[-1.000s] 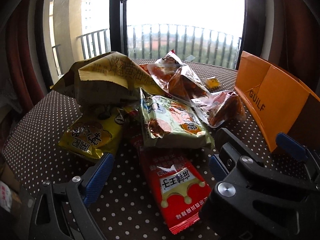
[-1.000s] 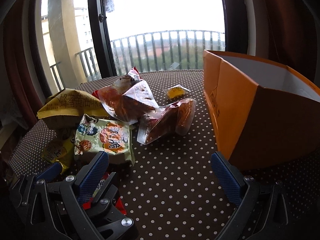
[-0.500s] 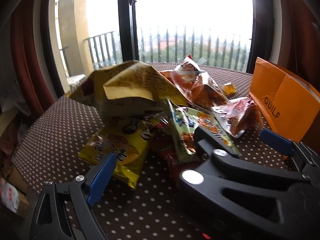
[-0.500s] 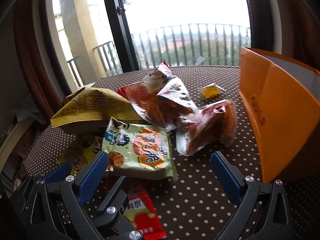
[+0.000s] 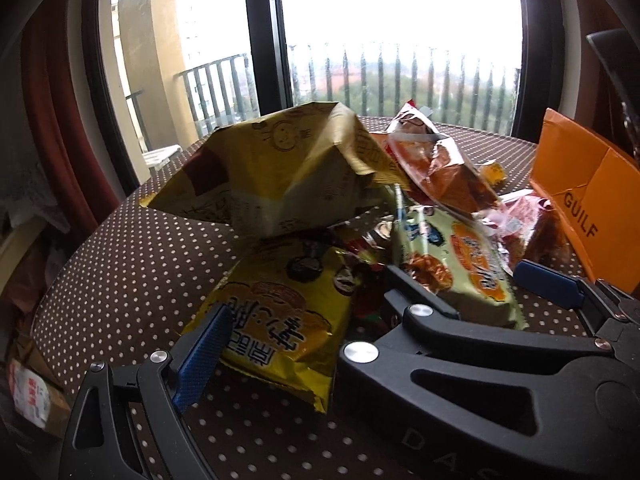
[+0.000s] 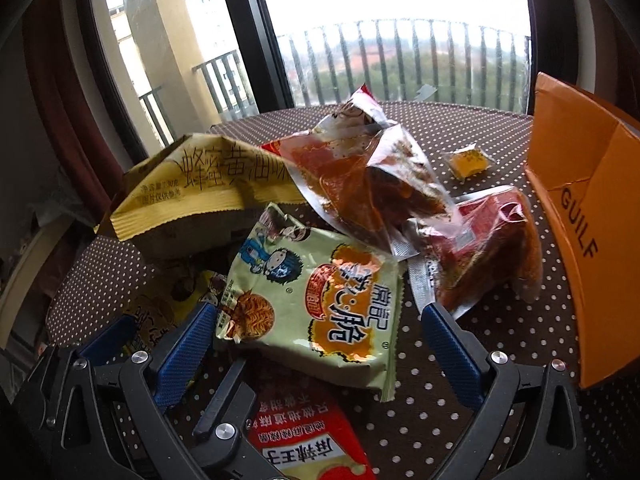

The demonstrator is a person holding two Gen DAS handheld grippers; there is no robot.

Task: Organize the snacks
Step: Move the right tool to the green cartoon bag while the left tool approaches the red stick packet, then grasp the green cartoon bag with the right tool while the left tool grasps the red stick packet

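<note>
Counting seven packets (image 6: 316,300) beside one box (image 6: 580,216); both my grippers, right (image 6: 316,344) and left (image 5: 360,320), gape wide.

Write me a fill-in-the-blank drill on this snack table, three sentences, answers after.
1. The box at the right of the table is coloured ____.
2. The word printed in black on the box's side reads ____.
3. In the right wrist view, the pale green noodle packet lies partly on top of the ____ packet nearest the camera, between the right tool's blue fingers.

Missing words: orange; GUILF; red
</note>
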